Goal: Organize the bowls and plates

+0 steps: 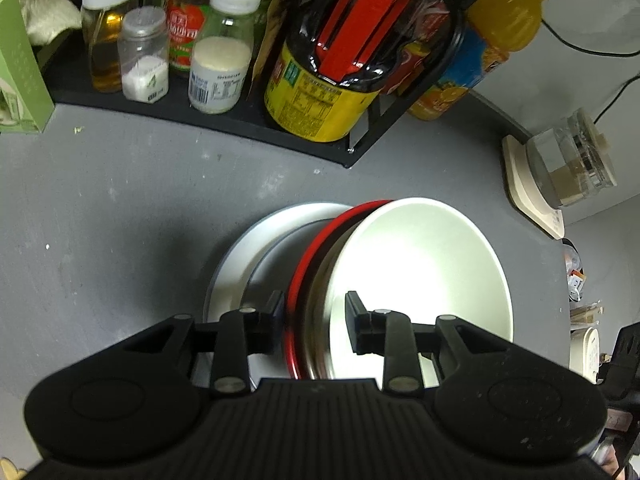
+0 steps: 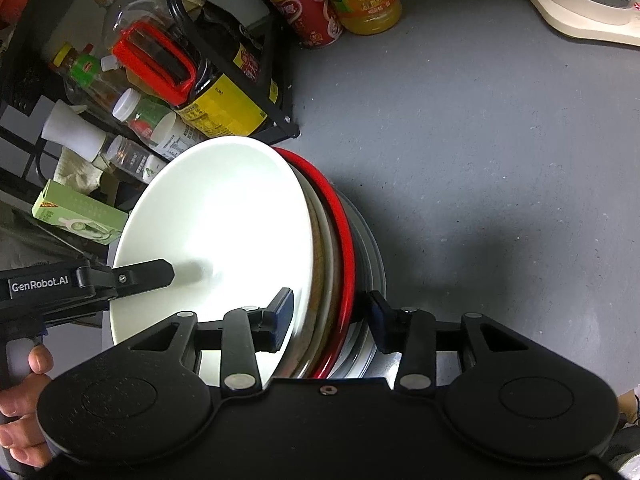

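Left wrist fisheye view: the left gripper straddles the near rims of a tilted bundle of dishes, a glossy white round bowl nested in a brownish-rimmed dish and a red-rimmed plate. One finger lies outside the red rim and the other inside the white bowl, with slight gaps visible, so a firm pinch cannot be told. The bundle leans over a wide pale grey plate lying on the grey countertop. In the right wrist view the right gripper likewise brackets the same rims, its jaws spread, one blue pad inside the bowl and one beyond the red rim. Behind the dishes, a black wire rack holds a dark soy-sauce jug with a red handle, a clear salt shaker and a white-capped jar of pale granules.
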`<state>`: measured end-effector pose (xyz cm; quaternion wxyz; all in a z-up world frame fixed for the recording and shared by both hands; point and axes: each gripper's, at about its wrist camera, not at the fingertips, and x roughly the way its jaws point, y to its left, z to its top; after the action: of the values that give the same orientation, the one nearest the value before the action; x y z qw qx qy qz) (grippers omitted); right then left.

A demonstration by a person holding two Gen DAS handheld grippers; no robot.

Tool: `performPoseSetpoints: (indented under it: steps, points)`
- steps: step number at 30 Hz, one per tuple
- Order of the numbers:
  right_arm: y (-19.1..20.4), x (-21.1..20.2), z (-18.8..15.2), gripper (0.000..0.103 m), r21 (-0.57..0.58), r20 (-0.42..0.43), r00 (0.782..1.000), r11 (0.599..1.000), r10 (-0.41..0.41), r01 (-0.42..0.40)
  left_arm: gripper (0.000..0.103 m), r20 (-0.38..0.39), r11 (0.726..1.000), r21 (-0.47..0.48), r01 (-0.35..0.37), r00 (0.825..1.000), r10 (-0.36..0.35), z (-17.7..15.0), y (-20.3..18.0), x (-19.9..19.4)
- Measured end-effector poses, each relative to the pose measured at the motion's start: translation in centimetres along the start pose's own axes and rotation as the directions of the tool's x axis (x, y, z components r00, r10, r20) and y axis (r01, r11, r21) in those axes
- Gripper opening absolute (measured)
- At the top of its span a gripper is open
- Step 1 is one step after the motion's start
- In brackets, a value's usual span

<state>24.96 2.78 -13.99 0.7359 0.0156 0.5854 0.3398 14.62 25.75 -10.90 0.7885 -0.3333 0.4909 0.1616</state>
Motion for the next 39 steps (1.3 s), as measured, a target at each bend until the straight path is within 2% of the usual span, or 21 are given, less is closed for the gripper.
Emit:
performPoseSetpoints:
  steps: [4,9,14,20,25,29,32,39]
  points:
    - [0.1,-0.7,-0.1,0.045,0.005,0.031,1.0,1.0,0.005,-0.005,0.035,0.024,1.0,0.014,-0.015,1.0,0.014,-0.1,-0.2,-0.8]
    - [0.5,-2.4,0.0,0.057,-0.017,0.093,0.996,1.0,-0.013,0.015,0.053,0.071,0.998,0.034,-0.045,0.997,0.042,-0.4,-0.5,-1.9]
    - [0.4,-4.2,-0.2,0.078,-0.006,0.168,0.985,0.999,-0.048,0.05,0.062,0.1,0.995,0.065,-0.077,0.993,0.07,-0.6,-1.0,-2.5]
    - [-0.2,-6.8,-1.1,0.092,-0.024,0.234,0.968,0.994,-0.095,0.104,0.07,0.114,0.991,0.095,-0.09,0.99,0.079,-0.4,-1.9,-2.8]
    - [-2.0,-8.5,-1.6,0.094,0.019,0.285,0.949,0.991,-0.132,0.132,0.079,0.167,0.986,0.111,-0.121,0.981,0.102,-0.2,-3.3,-3.5]
    - [-4.0,-10.3,-2.8,0.102,0.07,0.333,0.926,0.984,-0.179,0.165,0.082,0.187,0.98,0.137,-0.147,0.975,0.12,-0.3,-4.3,-3.7]
    - [-5.3,-11.7,-4.0,0.103,0.098,0.36,0.909,0.978,-0.209,0.186,0.088,0.202,0.973,0.161,-0.165,0.971,0.132,-0.5,-5.1,-3.9]
    - [-7.7,-15.5,-7.4,0.103,0.16,0.425,0.866,0.963,-0.265,0.216,0.089,0.233,0.964,0.208,-0.164,0.966,0.114,-2.2,-7.0,-5.3]
